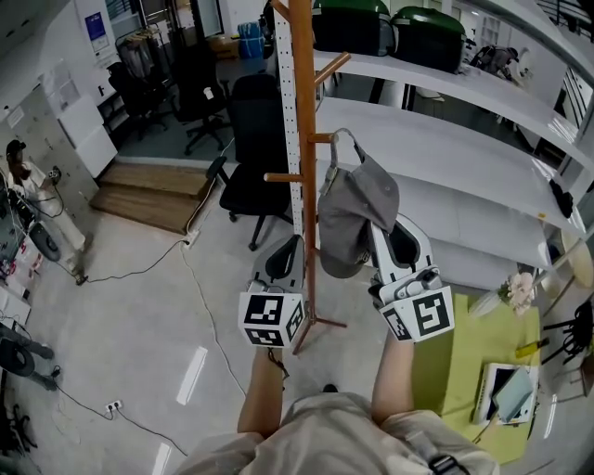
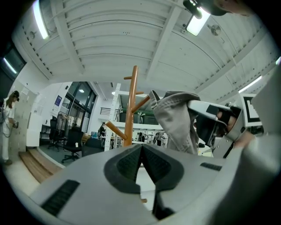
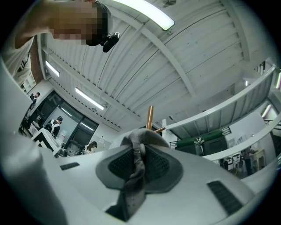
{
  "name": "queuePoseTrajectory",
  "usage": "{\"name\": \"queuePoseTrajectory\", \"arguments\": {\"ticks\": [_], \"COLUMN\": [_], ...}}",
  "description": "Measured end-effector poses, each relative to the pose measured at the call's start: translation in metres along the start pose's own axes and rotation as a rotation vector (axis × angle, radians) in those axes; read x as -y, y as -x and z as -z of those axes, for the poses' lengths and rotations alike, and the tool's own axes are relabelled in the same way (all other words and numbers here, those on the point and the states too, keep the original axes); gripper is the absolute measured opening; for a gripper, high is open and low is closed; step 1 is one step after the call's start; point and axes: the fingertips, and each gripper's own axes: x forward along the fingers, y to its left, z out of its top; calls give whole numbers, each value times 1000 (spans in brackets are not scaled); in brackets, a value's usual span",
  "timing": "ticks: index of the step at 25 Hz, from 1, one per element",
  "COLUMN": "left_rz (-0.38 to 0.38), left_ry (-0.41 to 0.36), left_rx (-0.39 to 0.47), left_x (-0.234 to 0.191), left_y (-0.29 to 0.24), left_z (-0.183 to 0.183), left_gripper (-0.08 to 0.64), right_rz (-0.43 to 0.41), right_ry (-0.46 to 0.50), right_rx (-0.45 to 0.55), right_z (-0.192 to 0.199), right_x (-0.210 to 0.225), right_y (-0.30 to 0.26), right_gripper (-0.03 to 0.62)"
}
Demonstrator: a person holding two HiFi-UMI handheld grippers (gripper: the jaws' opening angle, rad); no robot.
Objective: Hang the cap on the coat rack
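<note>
A grey cap (image 1: 357, 209) hangs from my right gripper (image 1: 379, 232), which is shut on a fold of its fabric (image 3: 137, 165). The cap is level with a short peg (image 1: 321, 137) on the right side of the wooden coat rack (image 1: 302, 111); its back strap loop (image 1: 345, 139) is right at that peg. My left gripper (image 1: 286, 252) is shut and empty, low beside the rack's pole. In the left gripper view the rack (image 2: 130, 110) stands ahead, with the cap (image 2: 178, 121) and right gripper (image 2: 215, 123) to its right.
A black office chair (image 1: 251, 158) stands behind the rack. White shelves (image 1: 445, 139) with green bins (image 1: 390, 28) run to the right. A green-topped table (image 1: 483, 357) lies at lower right. A wooden step (image 1: 148, 190) and a person (image 1: 23, 176) are at left.
</note>
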Motion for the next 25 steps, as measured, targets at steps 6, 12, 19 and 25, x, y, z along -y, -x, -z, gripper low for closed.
{"name": "queuePoseTrajectory", "arguments": {"ticks": [6, 12, 19, 25], "left_rz": [-27, -50, -61, -74], "left_ry": [-14, -11, -17, -25], "left_rx": [9, 13, 16, 22], "left_x": [-9, -17, -21, -27], "left_y": [-6, -3, -3, -2], "left_z": [-4, -3, -4, -6], "left_gripper": [8, 8, 8, 8], "right_rz": [-27, -46, -59, -61], "right_ry": [-16, -28, -36, -27], "right_rx": [-8, -16, -37, -57], "right_z": [10, 19, 32, 44], "right_x": [4, -2, -3, -4], "right_y": [-13, -23, -32, -42], "right_gripper": [49, 49, 49, 49]}}
